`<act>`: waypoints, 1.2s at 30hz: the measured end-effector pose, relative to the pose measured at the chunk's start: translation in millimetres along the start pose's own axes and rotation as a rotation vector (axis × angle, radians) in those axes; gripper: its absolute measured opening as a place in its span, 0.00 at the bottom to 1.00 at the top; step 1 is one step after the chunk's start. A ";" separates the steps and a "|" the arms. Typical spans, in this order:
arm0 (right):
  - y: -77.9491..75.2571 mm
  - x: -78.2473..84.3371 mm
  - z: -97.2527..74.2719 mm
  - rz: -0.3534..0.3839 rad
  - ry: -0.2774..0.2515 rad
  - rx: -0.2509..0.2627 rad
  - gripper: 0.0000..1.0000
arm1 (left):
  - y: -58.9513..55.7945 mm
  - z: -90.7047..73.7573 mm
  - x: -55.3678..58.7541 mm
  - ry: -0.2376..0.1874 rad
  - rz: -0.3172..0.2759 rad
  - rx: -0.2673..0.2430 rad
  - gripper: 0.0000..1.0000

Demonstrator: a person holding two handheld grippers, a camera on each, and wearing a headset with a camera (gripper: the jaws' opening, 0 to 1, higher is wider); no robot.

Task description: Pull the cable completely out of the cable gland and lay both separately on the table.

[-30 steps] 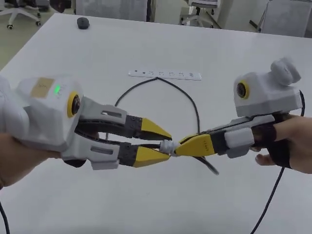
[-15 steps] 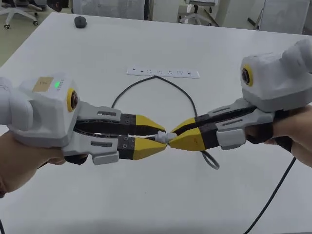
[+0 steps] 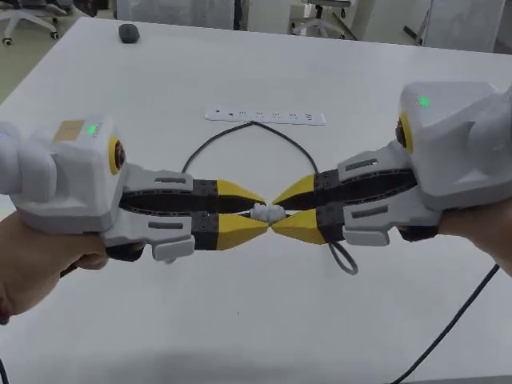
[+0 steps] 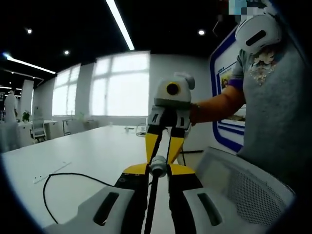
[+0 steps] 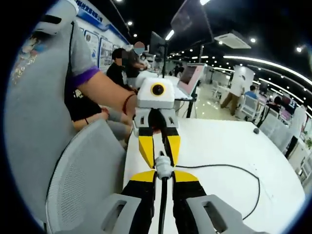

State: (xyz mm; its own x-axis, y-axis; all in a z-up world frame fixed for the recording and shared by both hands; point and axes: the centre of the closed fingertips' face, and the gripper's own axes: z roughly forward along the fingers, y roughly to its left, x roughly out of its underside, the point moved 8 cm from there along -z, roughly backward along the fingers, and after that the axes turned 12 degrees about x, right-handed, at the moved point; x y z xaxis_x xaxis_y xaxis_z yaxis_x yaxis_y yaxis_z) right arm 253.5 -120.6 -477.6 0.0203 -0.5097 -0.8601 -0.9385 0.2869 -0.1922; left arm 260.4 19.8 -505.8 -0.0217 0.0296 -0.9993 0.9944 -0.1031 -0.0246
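Since a second ago the left hand-held gripper has clenched onto the cable gland. The right hand-held gripper, tip to tip, grasps the cable.

The left gripper and the right gripper meet tip to tip above the table, with the cable gland between them. Behind them the cable lies in a loop before the power strip.

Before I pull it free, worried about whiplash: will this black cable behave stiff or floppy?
Probably floppy: the cable lies in a loose loop on the table. Likely light too, being thin. Its loose end may spring slightly, as it curls.
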 end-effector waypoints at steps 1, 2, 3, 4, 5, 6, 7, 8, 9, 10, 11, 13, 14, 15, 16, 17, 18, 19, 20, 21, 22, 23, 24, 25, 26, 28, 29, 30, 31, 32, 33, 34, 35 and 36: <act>-2.4 0.3 -0.2 0.018 -0.014 -0.015 0.07 | 0.3 -0.3 -1.2 -0.002 -0.001 0.001 0.15; -2.9 1.2 -2.0 0.077 0.008 -0.022 0.07 | -0.7 0.2 -2.2 0.005 0.016 0.003 0.15; -6.5 0.9 -3.8 0.091 -0.003 -0.011 0.07 | 0.0 -0.1 -2.9 0.021 0.031 -0.010 0.15; -7.2 1.1 -5.6 0.089 -0.014 -0.022 0.07 | -0.2 -0.5 -3.3 0.020 0.029 -0.007 0.15; -8.3 1.0 -7.4 0.122 -0.016 -0.023 0.07 | -0.7 -1.1 -4.0 0.021 0.035 -0.004 0.15; -10.4 0.7 -9.9 0.187 -0.033 -0.024 0.07 | -0.3 -1.9 -4.6 0.028 0.045 -0.010 0.15; -10.4 0.8 -11.7 0.229 -0.051 -0.048 0.08 | -0.4 -2.2 -4.7 0.036 0.051 -0.010 0.15; -13.2 2.0 -13.4 0.320 -0.061 -0.049 0.12 | -1.3 -2.7 -5.1 0.042 0.061 -0.008 0.15; -14.6 2.4 -13.9 0.343 -0.068 -0.047 0.15 | -1.7 -2.8 -5.3 0.044 0.066 -0.008 0.15; -16.6 4.1 -14.5 0.423 -0.098 -0.081 0.19 | -1.4 -3.3 -5.4 0.052 0.078 -0.007 0.15; -15.2 5.2 -15.0 0.488 -0.106 -0.130 0.21 | -2.1 -3.1 -6.0 0.056 0.086 -0.004 0.15; -22.6 13.3 -12.6 0.578 -0.127 -0.135 0.22 | -4.5 -1.5 -7.6 0.067 0.108 0.008 0.15; -21.0 17.5 -12.0 0.641 -0.105 -0.178 0.21 | -5.3 -0.5 -7.9 0.078 0.118 0.012 0.15; -22.9 19.4 -10.4 0.645 -0.122 -0.156 0.21 | -6.2 0.2 -8.1 0.081 0.122 0.018 0.15; -23.7 20.8 -9.6 0.665 -0.132 -0.165 0.21 | -7.0 1.0 -8.2 0.087 0.127 0.021 0.15; -18.5 22.0 -9.6 0.737 -0.111 -0.227 0.19 | -7.7 1.5 -8.0 0.093 0.133 0.025 0.15; -18.9 22.8 -8.3 0.760 -0.128 -0.236 0.18 | -8.3 1.6 -8.2 0.095 0.138 0.027 0.15; -18.5 23.3 -5.4 0.783 -0.148 -0.236 0.19 | -9.4 2.0 -8.8 0.096 0.143 0.033 0.15; -16.6 25.3 -4.2 0.806 -0.130 -0.264 0.19 | -9.7 2.3 -9.2 0.096 0.145 0.034 0.15; -14.5 26.7 -2.6 0.821 -0.127 -0.275 0.19 | -10.6 3.1 -9.9 0.100 0.153 0.038 0.15; -14.7 27.7 -1.2 0.820 -0.135 -0.276 0.19 | -10.8 3.5 -10.1 0.103 0.156 0.041 0.15; -9.5 27.3 -0.9 0.861 -0.120 -0.324 0.18 | -11.3 4.2 -10.6 0.107 0.164 0.044 0.15; -9.0 26.9 0.2 0.874 -0.134 -0.332 0.17 | -11.4 4.5 -10.8 0.110 0.168 0.046 0.15; -9.1 27.9 1.5 0.877 -0.138 -0.328 0.17 | -11.8 4.8 -11.0 0.112 0.170 0.049 0.15; -7.2 29.5 2.6 0.884 -0.122 -0.344 0.17 | -12.5 5.1 -11.3 0.113 0.175 0.056 0.15; -6.0 30.6 2.9 0.874 -0.123 -0.346 0.14 | -13.3 5.6 -11.4 0.115 0.177 0.060 0.15; -5.0 30.3 3.3 0.911 -0.113 -0.364 0.12 | -13.9 5.9 -11.5 0.118 0.182 0.063 0.15; -3.1 30.8 2.9 0.893 -0.102 -0.379 0.10 | -13.9 6.0 -11.7 0.118 0.184 0.063 0.15; -3.4 30.4 3.0 0.888 -0.107 -0.371 0.10 | -13.7 5.8 -11.4 0.122 0.187 0.062 0.15; -3.1 30.0 2.8 0.883 -0.111 -0.377 0.08 | -13.4 5.6 -11.0 0.124 0.187 0.062 0.15; -2.1 29.1 2.3 0.877 -0.110 -0.382 0.08 | -13.6 5.5 -10.7 0.122 0.186 0.067 0.15; -2.0 28.9 2.3 0.873 -0.108 -0.381 0.08 | -13.5 5.4 -10.5 0.122 0.185 0.067 0.15; -1.6 28.5 1.8 0.857 -0.107 -0.386 0.08 | -13.8 5.8 -10.2 0.123 0.184 0.071 0.15; -1.3 28.0 1.2 0.815 -0.115 -0.380 0.08 | -13.7 5.9 -10.1 0.122 0.182 0.072 0.15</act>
State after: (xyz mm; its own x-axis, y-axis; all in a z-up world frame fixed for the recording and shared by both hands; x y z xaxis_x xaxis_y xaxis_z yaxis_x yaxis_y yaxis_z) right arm 255.7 -134.3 -502.0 -0.6848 -0.1758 -0.7072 -0.7273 0.2258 0.6482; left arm 246.4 15.0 -495.5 0.1742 0.1238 -0.9769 0.9706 -0.1886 0.1492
